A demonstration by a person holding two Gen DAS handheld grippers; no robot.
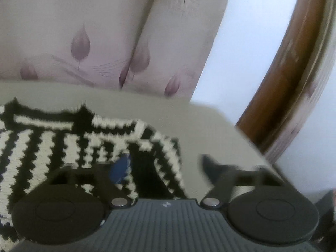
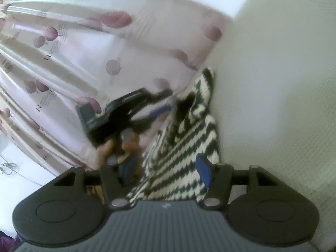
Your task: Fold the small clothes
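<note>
Although both views are smeared with motion blur, the black-and-white striped knit garment (image 1: 69,145) can be made out lying on a pale greenish surface (image 1: 199,130), its zigzag-edged stripes running under the left gripper (image 1: 166,168). In the left wrist view that gripper's jaws stand wide apart: one blue-padded finger (image 1: 121,169) shows over the knit, the other is a dark streak over the bare surface, and nothing sits between them. The garment's near and left edges are cut off by the gripper body and the frame, so its full outline cannot be told. Behind it hangs a pale curtain (image 1: 84,31) printed with mauve leaf shapes, and a curved brown wooden edge (image 1: 289,73) rises at the right, too blurred to name further. In the right wrist view the right gripper (image 2: 166,170) has its jaws partly open with the striped knit lying between them; whether the pads actually press on the cloth is hard to judge, since the left finger is blurred and the knit hides the contact. The right blue pad (image 2: 203,171) stands just at the garment's edge. Farther off, the left gripper appears as a dark shape above the bunched far end of the garment, with the hand (image 2: 117,147) holding it partly hidden behind the near finger.
</note>
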